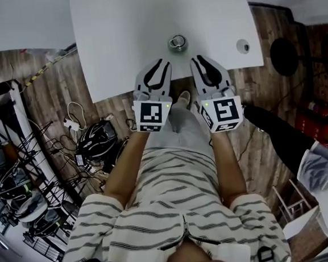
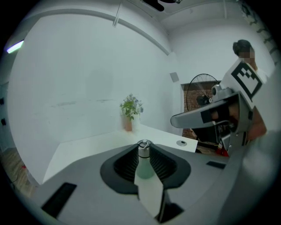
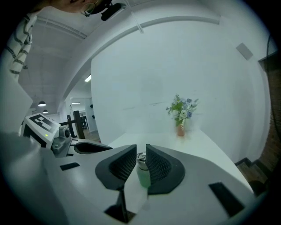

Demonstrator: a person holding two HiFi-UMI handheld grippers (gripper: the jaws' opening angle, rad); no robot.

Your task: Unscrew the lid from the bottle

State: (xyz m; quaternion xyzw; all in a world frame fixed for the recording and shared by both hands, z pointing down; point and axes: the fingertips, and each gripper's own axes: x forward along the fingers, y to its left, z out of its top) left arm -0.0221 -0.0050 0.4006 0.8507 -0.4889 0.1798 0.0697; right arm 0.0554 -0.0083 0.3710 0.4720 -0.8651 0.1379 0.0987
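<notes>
A pale green bottle (image 2: 144,170) with a shiny metal lid (image 1: 177,42) stands upright on the white table (image 1: 116,40). In the head view it is just beyond and between both grippers' tips, touching neither. My left gripper (image 1: 159,64) points at it from the near table edge, its jaws a small gap apart with nothing between them. My right gripper (image 1: 199,59) stands beside it, jaws likewise slightly apart and empty. Each gripper view shows the bottle (image 3: 143,174) through the narrow gap between the dark ribbed pads (image 3: 120,165).
A small pot of flowers (image 2: 130,112) stands at the table's far side by the white wall. A round cable hole (image 1: 243,46) sits in the table's right corner. Wire racks, cables and a helmet (image 1: 96,140) crowd the floor at left; a fan (image 2: 199,94) stands at right.
</notes>
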